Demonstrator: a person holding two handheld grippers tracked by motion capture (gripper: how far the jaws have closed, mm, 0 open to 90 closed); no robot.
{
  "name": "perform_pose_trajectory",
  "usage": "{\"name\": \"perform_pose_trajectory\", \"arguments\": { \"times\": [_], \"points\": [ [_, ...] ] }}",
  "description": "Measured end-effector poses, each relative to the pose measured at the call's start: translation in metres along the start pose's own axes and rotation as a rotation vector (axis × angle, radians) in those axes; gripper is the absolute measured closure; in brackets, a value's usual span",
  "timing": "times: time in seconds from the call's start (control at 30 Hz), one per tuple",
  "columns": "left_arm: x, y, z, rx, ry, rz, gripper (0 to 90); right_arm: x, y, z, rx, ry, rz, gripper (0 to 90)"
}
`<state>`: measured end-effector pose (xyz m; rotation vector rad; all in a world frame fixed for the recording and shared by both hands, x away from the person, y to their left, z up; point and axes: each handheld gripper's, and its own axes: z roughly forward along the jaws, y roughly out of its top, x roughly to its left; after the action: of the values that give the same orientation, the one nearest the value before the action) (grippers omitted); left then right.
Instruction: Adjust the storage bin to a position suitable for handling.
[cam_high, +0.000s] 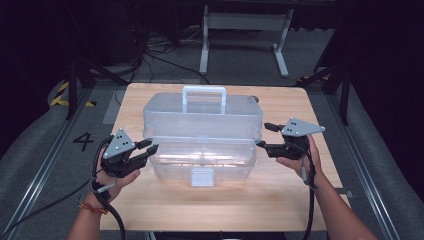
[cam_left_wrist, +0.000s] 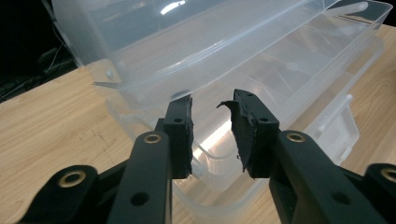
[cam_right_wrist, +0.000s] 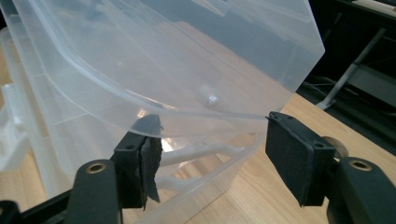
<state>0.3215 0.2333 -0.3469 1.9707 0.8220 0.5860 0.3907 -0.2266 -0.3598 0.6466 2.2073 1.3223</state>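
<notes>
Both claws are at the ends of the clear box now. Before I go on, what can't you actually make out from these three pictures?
- Contents of the clear box: high view, glare and see-through walls blur the inside.
- Whether the left claw touches the box: left gripper view, plastic shows through the gap, contact unclear.
- Right claw contact with the upper tray rim: right gripper view, too ambiguous.
- Front latch state: high view, too small.

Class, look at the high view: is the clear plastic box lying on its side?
No, the box stands upright on the table, with its handle on top.
</notes>
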Motion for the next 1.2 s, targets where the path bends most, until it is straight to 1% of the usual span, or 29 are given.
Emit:
{"name": "perform_pose_trajectory", "arguments": {
  "times": [0.03,0.07,0.13,0.17,0.33,0.4,0.43,0.53,0.57,0.7,0.77,0.87,0.93,0.97,1.0,1.03,1.07,1.13,1.2],
  "points": [
    [0.0,0.0,0.0,0.0,0.0,0.0,67.2,0.0,0.0,0.0,0.0,0.0,0.0,36.4],
    [0.0,-0.001,-0.001,0.0,0.007,-0.003,67.2,0.0,0.0,0.001,0.0,-0.005,-0.01,36.5],
    [0.0,-0.003,-0.002,0.001,0.032,-0.008,63.0,0.0,0.0,0.001,-0.006,-0.008,-0.008,36.5],
    [0.0,-0.005,-0.003,-0.004,0.038,-0.018,61.2,0.0,0.001,0.001,-0.013,-0.02,-0.005,36.5],
    [0.003,-0.01,-0.007,-0.012,0.044,-0.028,58.9,0.0,0.002,-0.001,-0.032,-0.039,-0.016,37.3],
    [0.003,-0.013,-0.007,-0.002,0.049,-0.021,57.3,-0.001,0.004,-0.001,-0.052,-0.051,-0.01,38.9],
    [0.003,-0.015,-0.008,0.007,0.051,-0.016,57.3,-0.001,0.004,-0.001,-0.052,-0.051,-0.01,38.9],
    [0.004,-0.021,-0.005,0.019,0.049,-0.025,56.7,-0.001,0.006,-0.002,-0.067,-0.071,-0.016,40.7],
    [0.004,-0.023,-0.005,0.028,0.051,-0.022,56.4,-0.001,0.007,-0.002,-0.07,-0.074,-0.016,41.2],
    [0.005,-0.032,0.0,0.055,0.049,-0.029,54.7,-0.003,0.01,-0.002,-0.084,-0.087,-0.005,43.3],
    [0.006,-0.037,0.001,0.062,0.043,-0.029,54.1,-0.004,0.012,-0.001,-0.099,-0.095,0.001,46.2],
    [0.007,-0.041,0.001,0.07,0.047,-0.031,53.3,-0.004,0.016,-0.001,-0.121,-0.106,0.005,52.7],
    [0.006,-0.044,0.001,0.078,0.048,-0.046,52.9,-0.004,0.018,-0.001,-0.129,-0.116,0.009,55.7],
    [0.006,-0.044,0.001,0.078,0.048,-0.046,52.7,-0.004,0.02,0.0,-0.138,-0.124,-0.001,58.8],
    [0.007,-0.045,0.001,0.077,0.048,-0.036,52.5,-0.004,0.021,0.0,-0.142,-0.126,-0.001,60.3],
    [0.007,-0.048,0.001,0.084,0.049,-0.043,52.3,-0.004,0.021,0.001,-0.144,-0.129,0.001,62.3],
    [0.007,-0.049,0.001,0.093,0.05,-0.038,52.1,-0.004,0.022,0.001,-0.146,-0.134,0.005,63.9],
    [0.007,-0.05,0.001,0.094,0.049,-0.039,51.7,-0.004,0.025,0.001,-0.148,-0.136,0.0,67.5],
    [0.008,-0.052,0.001,0.1,0.052,-0.042,51.2,-0.004,0.026,0.002,-0.149,-0.139,0.001,68.3]
  ]
}}
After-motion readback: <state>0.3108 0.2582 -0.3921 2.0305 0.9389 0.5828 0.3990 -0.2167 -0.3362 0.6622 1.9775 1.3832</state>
